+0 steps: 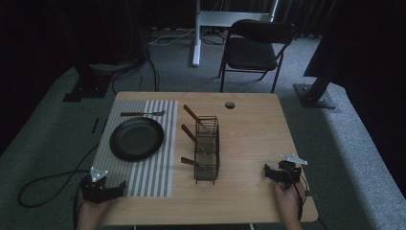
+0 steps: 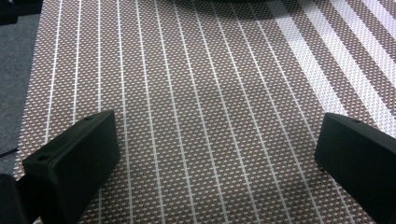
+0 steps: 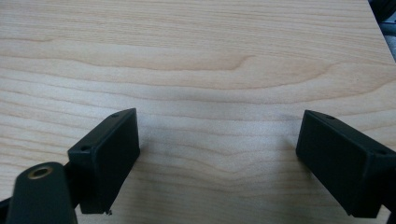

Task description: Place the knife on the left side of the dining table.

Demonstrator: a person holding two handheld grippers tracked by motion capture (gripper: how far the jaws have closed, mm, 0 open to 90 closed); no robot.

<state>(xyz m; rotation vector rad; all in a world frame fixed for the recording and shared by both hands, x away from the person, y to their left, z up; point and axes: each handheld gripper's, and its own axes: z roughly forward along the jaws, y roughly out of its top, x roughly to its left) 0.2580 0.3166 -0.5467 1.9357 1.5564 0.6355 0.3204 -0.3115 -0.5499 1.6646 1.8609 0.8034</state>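
Wire basket, cutlery ends hidden inside

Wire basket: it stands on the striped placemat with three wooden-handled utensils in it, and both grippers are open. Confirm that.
Not quite. The high view shows the wire basket standing on the bare wooden table, to the right of the striped placemat, not on it. The three wooden-handled utensils are in it, and the left gripper and right gripper are open.
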